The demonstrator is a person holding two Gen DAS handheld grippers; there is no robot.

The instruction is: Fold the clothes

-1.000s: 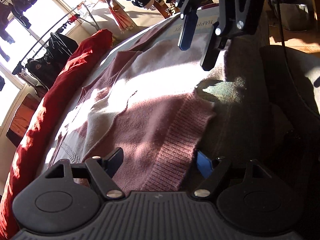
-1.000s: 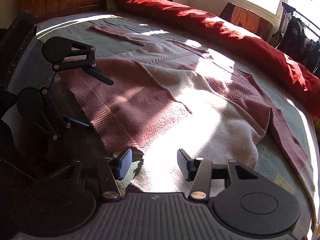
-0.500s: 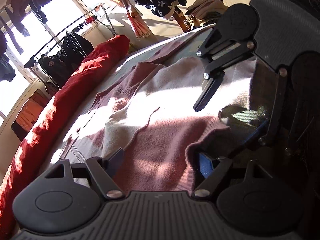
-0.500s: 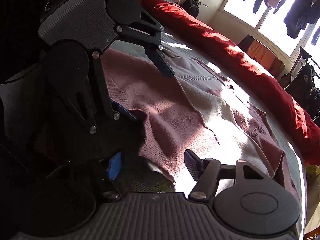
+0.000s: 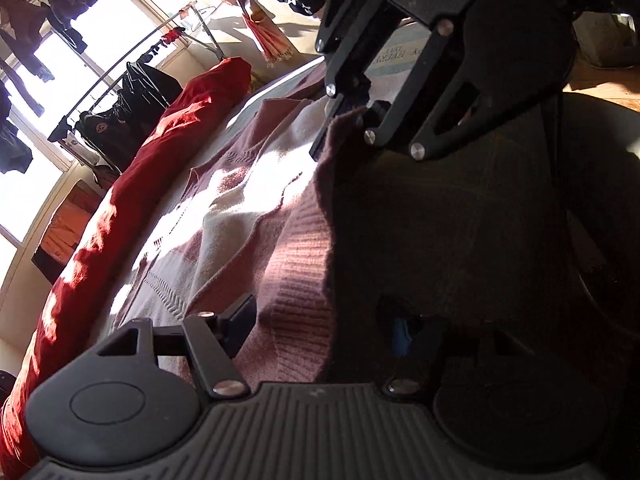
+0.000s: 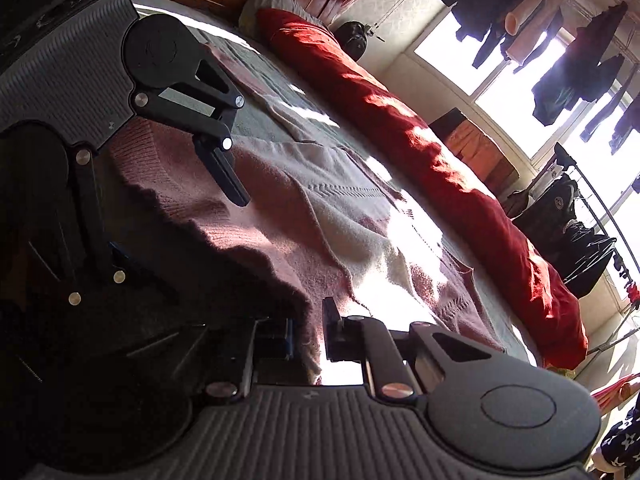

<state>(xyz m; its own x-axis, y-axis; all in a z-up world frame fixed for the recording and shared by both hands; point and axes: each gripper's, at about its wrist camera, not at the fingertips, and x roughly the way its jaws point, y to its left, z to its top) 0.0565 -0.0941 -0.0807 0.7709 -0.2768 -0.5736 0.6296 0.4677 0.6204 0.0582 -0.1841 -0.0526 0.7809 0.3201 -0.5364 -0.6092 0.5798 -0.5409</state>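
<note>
A pink and cream knitted sweater (image 5: 248, 208) lies spread flat on the bed, also seen as the sweater (image 6: 320, 208) in the right wrist view. My right gripper (image 6: 310, 332) is shut on the sweater's ribbed hem edge, and the fabric rises in a dark fold between its fingers. From the left wrist view the right gripper (image 5: 340, 128) holds that raised corner. My left gripper (image 5: 320, 328) is open, its fingers wide apart with the ribbed hem lying between them. The left gripper (image 6: 172, 236) straddles the hem a little further along.
A long red duvet (image 5: 132, 200) runs along the far side of the bed, over a grey-green cover (image 6: 260, 112). A clothes rack (image 5: 120, 92) with dark garments stands by the bright window. A grey pillow (image 6: 272, 4) leans on the wooden headboard.
My right gripper has shut on the hem edge and lifted it off the bed. The two grippers have come closer together, and the left one stays open around the hem.
</note>
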